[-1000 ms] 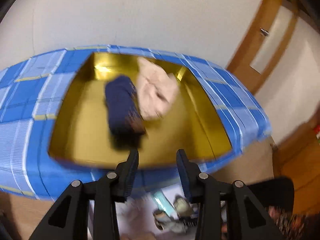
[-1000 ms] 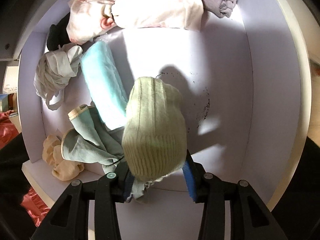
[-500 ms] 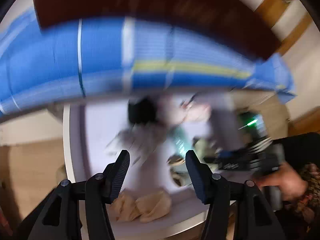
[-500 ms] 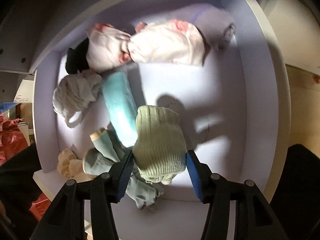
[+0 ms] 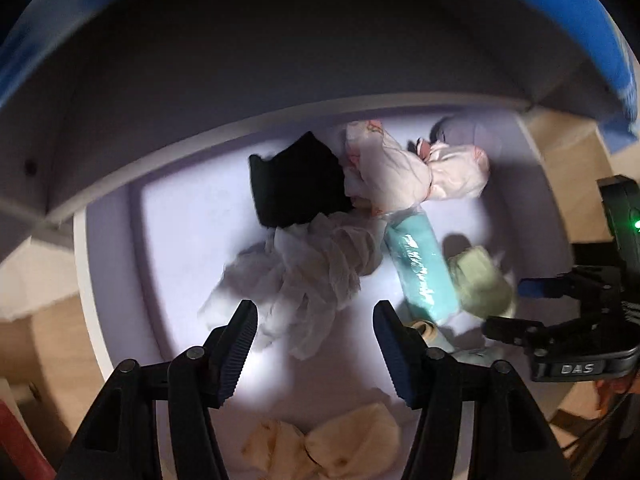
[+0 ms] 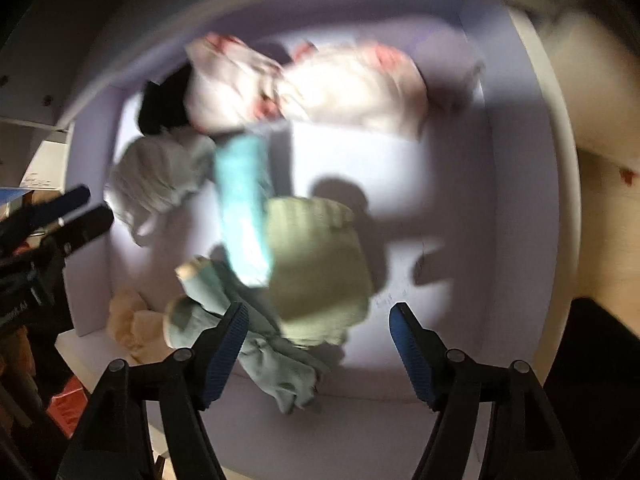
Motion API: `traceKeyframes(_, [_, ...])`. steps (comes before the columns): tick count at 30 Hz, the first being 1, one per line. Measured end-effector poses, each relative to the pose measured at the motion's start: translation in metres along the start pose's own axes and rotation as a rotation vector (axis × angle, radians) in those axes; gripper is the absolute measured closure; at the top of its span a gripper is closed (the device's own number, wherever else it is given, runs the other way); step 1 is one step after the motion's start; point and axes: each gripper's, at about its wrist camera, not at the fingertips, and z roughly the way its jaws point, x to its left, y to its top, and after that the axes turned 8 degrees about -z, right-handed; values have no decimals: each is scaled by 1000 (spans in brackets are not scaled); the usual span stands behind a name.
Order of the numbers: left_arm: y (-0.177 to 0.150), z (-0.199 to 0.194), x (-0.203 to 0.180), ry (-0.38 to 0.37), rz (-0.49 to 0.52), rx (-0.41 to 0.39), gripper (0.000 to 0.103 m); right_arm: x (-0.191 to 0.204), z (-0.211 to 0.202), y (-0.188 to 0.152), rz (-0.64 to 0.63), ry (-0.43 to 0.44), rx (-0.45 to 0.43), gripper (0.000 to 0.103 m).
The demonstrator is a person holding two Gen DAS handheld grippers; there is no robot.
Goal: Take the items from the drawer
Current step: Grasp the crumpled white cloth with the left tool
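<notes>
An open white drawer (image 5: 112,280) holds loose clothes. My left gripper (image 5: 314,312) points down over a crumpled white gauzy cloth (image 5: 304,264); its jaws are opening and no pad touches the cloth. Beside the cloth lie a black garment (image 5: 296,184) and a turquoise roll (image 5: 420,264). My right gripper (image 6: 320,312) hangs over a pale green knitted sock (image 6: 316,256). Its jaws are opening too, and the sock sits between them, clear of both pads. The right gripper (image 5: 516,306) also shows at the right of the left wrist view, beside that sock (image 5: 482,284).
Pink-and-white patterned garments (image 6: 320,84) lie along the drawer's far wall. Grey-green socks (image 6: 240,320) and a cream item (image 5: 332,444) lie near the front. A blue checked cover (image 5: 580,20) overhangs the drawer. Bare drawer floor (image 6: 420,184) shows on the right side.
My left gripper swung down from the blue box with the gold inside to over the drawer, and its jaws widened. My right gripper's jaws parted and let go of the green sock.
</notes>
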Motion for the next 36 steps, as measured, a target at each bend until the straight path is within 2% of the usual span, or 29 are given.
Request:
traceKeyframes(3, [4, 15, -1, 31, 38, 5, 42, -8, 6, -1, 34, 8, 21, 32])
traceKeyframes(5, [6, 25, 0, 31, 41, 19, 42, -9, 9, 0, 30, 13, 26, 40])
traceKeyframes(10, [14, 42, 2, -8, 21, 39, 32, -7, 23, 3, 4, 40, 48, 52])
traceKeyframes(17, [7, 52, -4, -67, -21, 135, 33, 8, 36, 6, -17, 20, 47, 55])
traceKeyframes(20, [1, 52, -4, -95, -93, 168, 35, 7, 33, 4, -16, 14, 41, 56])
traceKeyframes(22, [-2, 50, -3, -115, -128, 153, 35, 0, 23, 4, -12, 8, 39, 56])
traceKeyframes(24, [0, 48, -5, -66, -98, 99, 34, -2, 23, 2, -1, 4, 38, 56])
traceKeyframes(26, [4, 49, -8, -34, -69, 81, 34, -1, 25, 1, 8, 7, 39, 56])
traceKeyframes(30, [10, 58, -9, -15, -49, 67, 34, -2, 27, -2, 27, 18, 40, 56])
traceKeyframes(33, [9, 60, -9, -8, -62, 69, 41, -11, 18, -7, 63, 49, 34, 56])
traceKeyframes(36, [2, 59, -3, -27, -89, 90, 43, -17, 10, -12, 96, 76, 21, 57])
